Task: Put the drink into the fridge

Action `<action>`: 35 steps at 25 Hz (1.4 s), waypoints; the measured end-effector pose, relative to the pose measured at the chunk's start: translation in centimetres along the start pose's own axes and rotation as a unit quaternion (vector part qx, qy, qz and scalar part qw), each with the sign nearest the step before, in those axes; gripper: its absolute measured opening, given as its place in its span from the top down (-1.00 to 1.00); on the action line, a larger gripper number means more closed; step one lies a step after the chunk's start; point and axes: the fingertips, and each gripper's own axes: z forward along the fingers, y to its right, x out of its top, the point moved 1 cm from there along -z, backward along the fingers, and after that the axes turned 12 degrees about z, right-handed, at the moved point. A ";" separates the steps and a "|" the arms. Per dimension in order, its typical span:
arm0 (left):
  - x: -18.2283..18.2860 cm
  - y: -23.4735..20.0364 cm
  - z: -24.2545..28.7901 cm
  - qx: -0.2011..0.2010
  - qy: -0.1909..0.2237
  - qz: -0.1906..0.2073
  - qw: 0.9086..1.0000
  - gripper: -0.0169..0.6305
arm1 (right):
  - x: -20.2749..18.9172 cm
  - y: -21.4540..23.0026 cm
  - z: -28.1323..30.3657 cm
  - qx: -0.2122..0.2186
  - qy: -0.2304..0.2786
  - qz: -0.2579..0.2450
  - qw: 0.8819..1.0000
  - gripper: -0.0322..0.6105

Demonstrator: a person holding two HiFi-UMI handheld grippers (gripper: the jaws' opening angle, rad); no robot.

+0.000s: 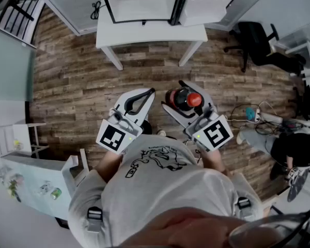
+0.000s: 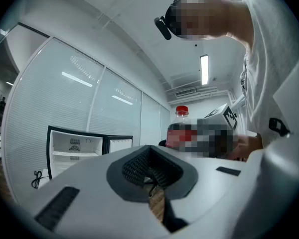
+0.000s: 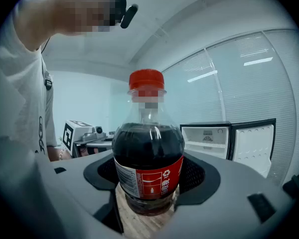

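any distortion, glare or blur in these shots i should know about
Head view: strong fisheye, the floor planks bow and the fridge interior is washed out. Left gripper view: dark round vignette, a ceiling light glares. Right gripper view: the bottle is sharp, the glass wall behind curves.

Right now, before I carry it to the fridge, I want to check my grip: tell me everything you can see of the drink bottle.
The drink bottle is clear plastic, filled with dark soda up to its shoulder, with a red screw cap and a red-and-white label round its waist. It stands upright, held above the wood floor between the padded jaws of the right claw, which press on its lower body from both sides. Nothing else touches it.
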 end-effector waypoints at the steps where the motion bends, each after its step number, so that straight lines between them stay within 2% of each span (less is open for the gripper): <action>1: 0.0 -0.3 -0.1 0.000 0.000 -0.001 1.000 0.94 | 0.0 0.0 0.2 -0.001 -0.003 0.001 1.000 -0.10; 22: -0.4 -8.8 -1.8 -0.010 0.012 -0.008 1.000 0.94 | 2.0 -0.4 8.7 0.003 0.001 0.012 1.000 -0.10; 35: -1.7 -11.5 -2.3 -0.027 0.008 -0.017 0.999 0.94 | 1.8 -0.2 11.6 -0.008 -0.002 0.016 1.000 -0.10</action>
